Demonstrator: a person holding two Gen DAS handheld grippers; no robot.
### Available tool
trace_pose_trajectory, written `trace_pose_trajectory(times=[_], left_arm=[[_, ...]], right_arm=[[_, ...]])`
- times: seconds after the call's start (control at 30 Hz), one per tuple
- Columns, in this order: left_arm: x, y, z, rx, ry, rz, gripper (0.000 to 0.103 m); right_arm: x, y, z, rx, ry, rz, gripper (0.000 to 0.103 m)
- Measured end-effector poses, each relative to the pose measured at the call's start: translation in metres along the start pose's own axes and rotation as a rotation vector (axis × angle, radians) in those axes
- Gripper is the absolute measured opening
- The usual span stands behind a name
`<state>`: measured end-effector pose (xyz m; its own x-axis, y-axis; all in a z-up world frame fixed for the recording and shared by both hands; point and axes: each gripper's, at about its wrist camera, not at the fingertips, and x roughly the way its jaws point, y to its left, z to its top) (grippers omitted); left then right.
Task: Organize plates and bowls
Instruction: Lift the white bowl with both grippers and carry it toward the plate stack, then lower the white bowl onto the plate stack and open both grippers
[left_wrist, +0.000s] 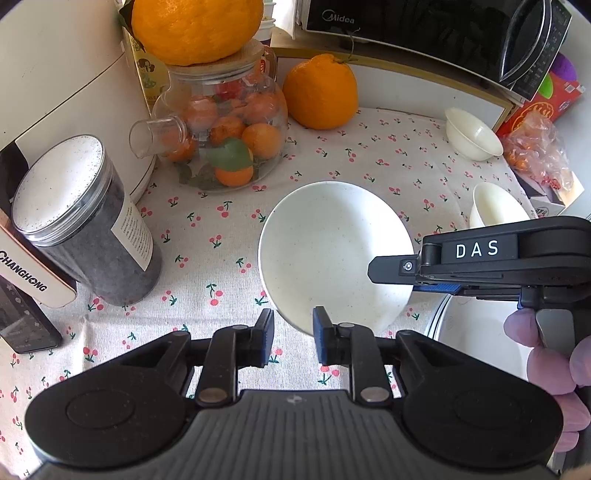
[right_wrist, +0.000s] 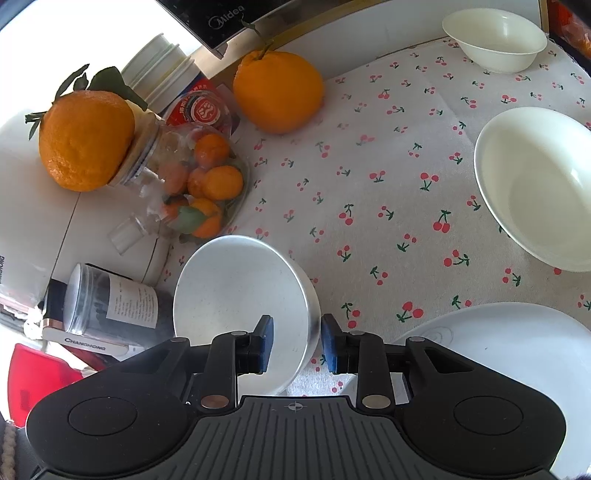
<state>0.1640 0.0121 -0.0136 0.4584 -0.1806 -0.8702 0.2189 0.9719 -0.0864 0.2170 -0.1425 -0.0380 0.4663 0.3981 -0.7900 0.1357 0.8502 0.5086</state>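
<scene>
A white speckled bowl (left_wrist: 332, 251) is tilted above the cherry-print cloth; it also shows in the right wrist view (right_wrist: 236, 295). My right gripper (right_wrist: 297, 341) straddles its rim, one finger inside and one outside, with a gap still showing; from the left wrist view it (left_wrist: 391, 271) reaches in from the right. My left gripper (left_wrist: 293, 338) is open and empty just below the bowl. A white plate (right_wrist: 517, 354) lies at lower right. A cream bowl (right_wrist: 535, 184) and a smaller cream bowl (right_wrist: 495, 35) stand on the cloth.
A glass teapot of small oranges (left_wrist: 225, 136), a large orange (left_wrist: 320, 92), a dark jar (left_wrist: 85, 221) and a white appliance (left_wrist: 59, 74) crowd the left. A black microwave (left_wrist: 424, 29) is at the back. A bag of snacks (left_wrist: 535, 147) is at right.
</scene>
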Motion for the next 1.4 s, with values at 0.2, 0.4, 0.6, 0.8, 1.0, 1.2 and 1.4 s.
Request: trace_pose_trajectory(times=[0.2,0.4,0.6,0.8,1.0,1.2,1.4], left_arm=[[-0.006,0.0,0.002,-0.01,-0.026,-0.006,0.039],[-0.01,-0.005,0.004,-0.001,-0.052,-0.017,0.059],[-0.015,-0.009,0.005,0.008,-0.084,-0.023,0.073],[-0.024,-0.014,0.006,0.011,-0.123,-0.053,0.086],[-0.031,-0.025,0.006,0.027,-0.162,-0.061,0.094],[-0.036,-0.043,0.009,0.057,-0.206,-0.042,0.096],[-0.034,-0.069,0.02,0.11,-0.231,-0.048,0.097]], right_arm=[[-0.008,-0.003,0.002,-0.001,-0.025,0.003,0.042],[-0.019,0.001,0.004,-0.056,-0.064,-0.019,0.055],[-0.032,0.002,0.006,-0.082,-0.096,-0.012,0.065],[-0.051,-0.002,0.005,-0.125,-0.145,-0.024,0.072],[-0.083,-0.013,0.002,-0.176,-0.235,-0.035,0.078],[-0.11,-0.039,0.003,-0.168,-0.316,-0.062,0.084],[-0.124,-0.072,0.007,-0.149,-0.361,-0.147,0.085]])
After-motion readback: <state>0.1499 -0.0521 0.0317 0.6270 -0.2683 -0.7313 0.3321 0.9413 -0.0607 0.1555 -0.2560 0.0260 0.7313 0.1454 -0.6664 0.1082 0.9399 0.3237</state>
